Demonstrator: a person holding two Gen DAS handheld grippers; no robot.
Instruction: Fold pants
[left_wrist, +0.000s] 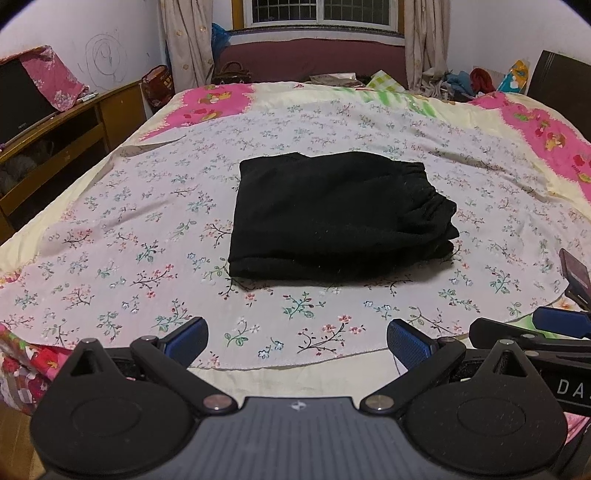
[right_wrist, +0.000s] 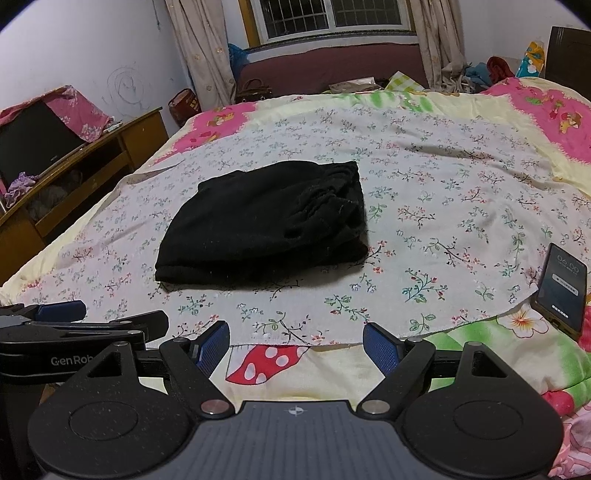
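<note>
Pants lie folded in a neat black pile in the middle of the bed. They rest on a white sheet with small flowers, and that sheet lies on a blanket with pink and green patches. The stretchy waist of the pants shows at the right side of the pile.

Both tools are at the near edge of the bed, well apart from the pants. The left hand-held gripper has its blue pads wide apart, with nothing between them. The right hand-held gripper has its blue pads wide apart too, and it holds nothing. The two sit side by side, near each other.

A phone with a lit screen lies on the bed at the near right, partly on the edge of the sheet. On the left, by the wall, is a wooden cabinet. At the far end is a window with curtains.
</note>
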